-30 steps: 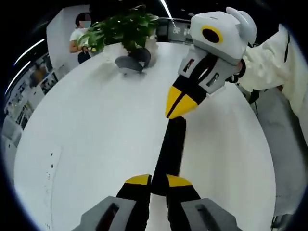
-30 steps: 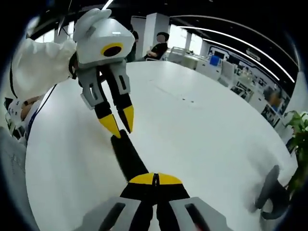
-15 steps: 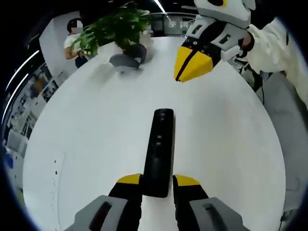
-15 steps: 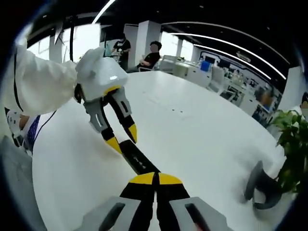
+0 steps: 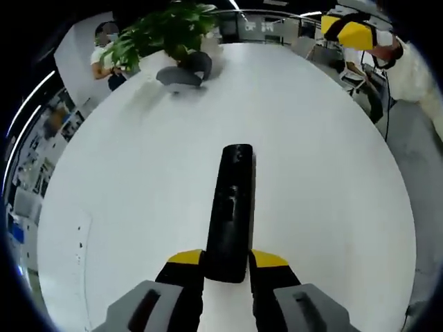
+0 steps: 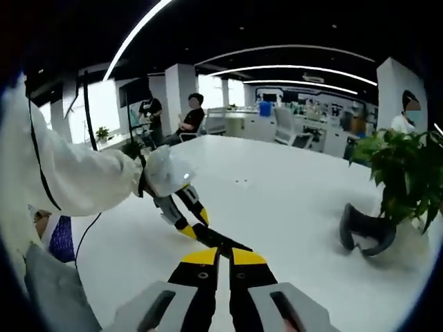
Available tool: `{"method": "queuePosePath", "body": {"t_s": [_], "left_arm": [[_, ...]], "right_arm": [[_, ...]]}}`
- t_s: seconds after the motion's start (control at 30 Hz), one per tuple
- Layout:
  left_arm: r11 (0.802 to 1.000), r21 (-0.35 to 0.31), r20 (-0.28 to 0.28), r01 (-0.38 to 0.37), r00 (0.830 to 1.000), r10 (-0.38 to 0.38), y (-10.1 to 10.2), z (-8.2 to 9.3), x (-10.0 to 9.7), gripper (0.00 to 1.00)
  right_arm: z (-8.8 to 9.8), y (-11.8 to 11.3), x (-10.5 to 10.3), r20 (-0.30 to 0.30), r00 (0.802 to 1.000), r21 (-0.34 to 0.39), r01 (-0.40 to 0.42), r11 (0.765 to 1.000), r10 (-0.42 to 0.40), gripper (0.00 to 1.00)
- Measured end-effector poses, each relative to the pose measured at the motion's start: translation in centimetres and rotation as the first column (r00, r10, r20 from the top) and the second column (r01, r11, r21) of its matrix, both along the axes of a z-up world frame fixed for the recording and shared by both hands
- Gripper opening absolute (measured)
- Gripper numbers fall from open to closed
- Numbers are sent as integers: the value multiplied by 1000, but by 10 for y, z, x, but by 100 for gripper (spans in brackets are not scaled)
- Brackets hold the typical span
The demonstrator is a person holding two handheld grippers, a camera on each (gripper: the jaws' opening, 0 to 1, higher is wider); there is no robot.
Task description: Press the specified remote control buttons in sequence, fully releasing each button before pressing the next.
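Lifted well clear since a second ago, the right gripper (image 5: 349, 31) shows in the left gripper view as one yellow tip far beyond the round white worktop (image 5: 138, 180). One long black remote control (image 5: 231, 207) lies on that worktop, its near end clamped between the left gripper (image 5: 228, 259) jaws. One green potted plant (image 5: 169, 31) and one grey headset (image 5: 181, 69) stand at the far edge.

In the right gripper view, the right gripper (image 6: 223, 257) jaws are pressed together, holding nothing. Beyond, the left gripper (image 6: 192, 225) holds the remote control (image 6: 220, 239); plant (image 6: 401, 183) and headset (image 6: 365, 230) sit rightward.

The left gripper view looks closely down along its claw (image 5: 226, 261); the right gripper view looks across from higher, sharing the table (image 6: 291, 207).
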State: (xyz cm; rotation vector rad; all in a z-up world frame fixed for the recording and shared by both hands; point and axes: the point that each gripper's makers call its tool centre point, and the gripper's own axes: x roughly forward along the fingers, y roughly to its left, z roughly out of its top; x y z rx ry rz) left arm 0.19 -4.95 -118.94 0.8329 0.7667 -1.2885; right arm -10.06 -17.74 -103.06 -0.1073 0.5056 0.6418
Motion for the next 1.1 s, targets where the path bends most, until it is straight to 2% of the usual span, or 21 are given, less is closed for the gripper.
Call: {"method": "queuePosePath", "body": {"t_s": [0.03, 0.27, 0.37, 0.47, 0.5, 0.57, 0.67, 0.73, 0.8, 0.87, 0.9, 1.0, 1.1], "left_arm": [[998, 37, -15, -40, 999, 41, 7, -2, 1, 24], [999, 47, -13, -19, 1000, 19, 7, 0, 5, 24], [998, 59, -24, -20, 999, 21, 6, 0, 4, 24], [997, 81, -22, -12, 1000, 14, 5, 0, 2, 24], [996, 91, -24, -7, 1000, 9, 5, 0, 2, 24], [995, 99, -28, -2, 1000, 5, 5, -1, 3, 24], [994, 109, -33, 2, 999, 2, 5, -1, 4, 24], [994, 111, -43, -5, 999, 10, 5, -1, 4, 24], [994, 111, -47, -9, 999, 14, 5, -2, 5, 24], [994, 109, -54, -19, 998, 25, 5, -3, 10, 24], [994, 108, -57, -26, 998, 32, 5, -3, 13, 24], [993, 111, -59, -35, 997, 41, 4, -3, 16, 24], [993, 116, -89, -28, 995, 38, 3, -4, 15, 24]], "right_arm": [[2, -2, -3, 2, 1000, 3, 5, 1000, -5, 4], [16, -30, -51, 5, 991, 25, 132, 991, -132, 11], [17, -41, -64, 19, 981, 31, 191, 981, -192, 15], [1, -55, -82, 3, 968, -14, 249, 968, -249, 20], [-2, -55, -85, -2, 968, -7, 251, 968, -251, 21], [-10, -58, -96, -56, 959, 31, 281, 959, -279, 23], [-11, -59, -110, -116, 943, 118, 325, 938, -312, 32], [-12, -67, -117, -100, 936, 106, 347, 932, -337, 36], [-15, -74, -124, -108, 924, 95, 378, 921, -368, 39], [-18, -77, -129, -136, 906, 134, 417, 899, -400, 45], [-19, -76, -132, -161, 903, 156, 422, 893, -399, 45], [-25, -77, -138, -156, 902, 132, 423, 896, -403, 43], [-29, -78, -141, -159, 897, 121, 432, 893, -413, 43]]}}
